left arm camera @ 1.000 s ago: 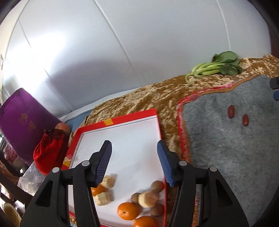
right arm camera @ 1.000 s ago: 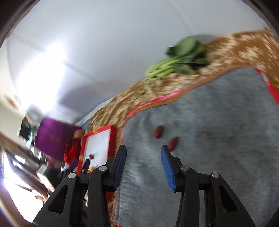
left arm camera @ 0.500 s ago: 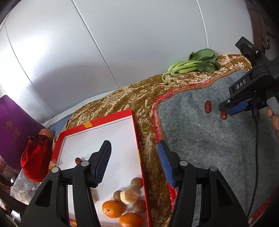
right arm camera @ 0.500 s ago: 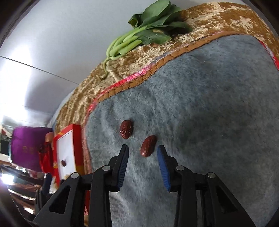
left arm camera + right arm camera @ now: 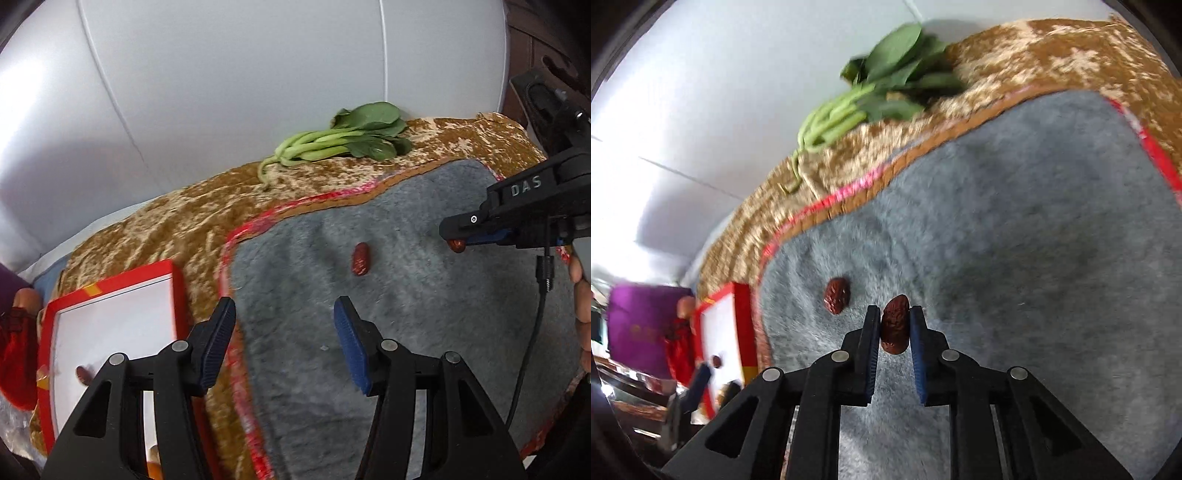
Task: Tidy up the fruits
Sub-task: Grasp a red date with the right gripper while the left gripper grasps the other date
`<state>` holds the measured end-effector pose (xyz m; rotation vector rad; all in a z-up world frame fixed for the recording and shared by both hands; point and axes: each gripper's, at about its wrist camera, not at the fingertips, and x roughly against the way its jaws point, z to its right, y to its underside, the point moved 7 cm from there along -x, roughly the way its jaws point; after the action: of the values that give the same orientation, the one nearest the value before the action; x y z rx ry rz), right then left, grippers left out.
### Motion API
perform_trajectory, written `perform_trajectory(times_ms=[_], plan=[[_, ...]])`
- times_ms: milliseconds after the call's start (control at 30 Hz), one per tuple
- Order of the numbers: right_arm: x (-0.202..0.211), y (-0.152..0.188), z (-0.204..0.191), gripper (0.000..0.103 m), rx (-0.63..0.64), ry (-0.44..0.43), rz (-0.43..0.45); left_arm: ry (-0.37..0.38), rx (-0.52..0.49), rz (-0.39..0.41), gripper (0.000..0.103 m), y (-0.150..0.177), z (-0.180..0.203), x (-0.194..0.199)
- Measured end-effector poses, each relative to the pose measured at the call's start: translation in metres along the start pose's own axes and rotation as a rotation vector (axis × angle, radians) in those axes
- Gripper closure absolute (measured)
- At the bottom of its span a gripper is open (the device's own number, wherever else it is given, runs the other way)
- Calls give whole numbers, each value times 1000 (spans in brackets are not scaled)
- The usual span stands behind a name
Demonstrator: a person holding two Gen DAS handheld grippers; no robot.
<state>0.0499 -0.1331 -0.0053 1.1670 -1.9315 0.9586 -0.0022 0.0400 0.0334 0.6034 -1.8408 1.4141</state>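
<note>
My right gripper is shut on a red date just above the grey mat; it also shows in the left wrist view with the date at its tips. A second red date lies on the mat to its left, also seen in the left wrist view. My left gripper is open and empty above the mat's left part, nearer than that date. A red-rimmed white tray at the left holds another date.
A bunch of green leafy vegetables lies on the brown-gold cloth by the white wall. A red bag sits left of the tray, and a purple box stands beyond it. A hand and cable are at the right.
My right gripper closed on the nearer date and lifted it slightly. My left gripper swung right, from over the tray to over the grey mat; the tray's oranges left view.
</note>
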Motion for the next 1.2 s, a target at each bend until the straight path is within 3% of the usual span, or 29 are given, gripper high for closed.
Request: perform_trajectory(times_ms=[267, 467, 567, 700, 1000, 1200], plan=[[26, -9, 26, 87, -39, -45, 8, 104, -11, -58, 49, -23, 43, -46], [30, -8, 36, 87, -38, -42, 7, 112, -43, -98, 49, -23, 52, -70], [25, -5, 34, 87, -25, -38, -6, 128, -28, -113, 56, -22, 49, -79], [18, -1, 31, 87, -10, -18, -17, 148, -30, -111, 86, -23, 51, -88], [18, 3, 29, 87, -2, -7, -13, 124, -35, -93, 88, -20, 54, -85], [15, 12, 31, 87, -2, -9, -29, 75, -50, -80, 88, 0, 58, -59]])
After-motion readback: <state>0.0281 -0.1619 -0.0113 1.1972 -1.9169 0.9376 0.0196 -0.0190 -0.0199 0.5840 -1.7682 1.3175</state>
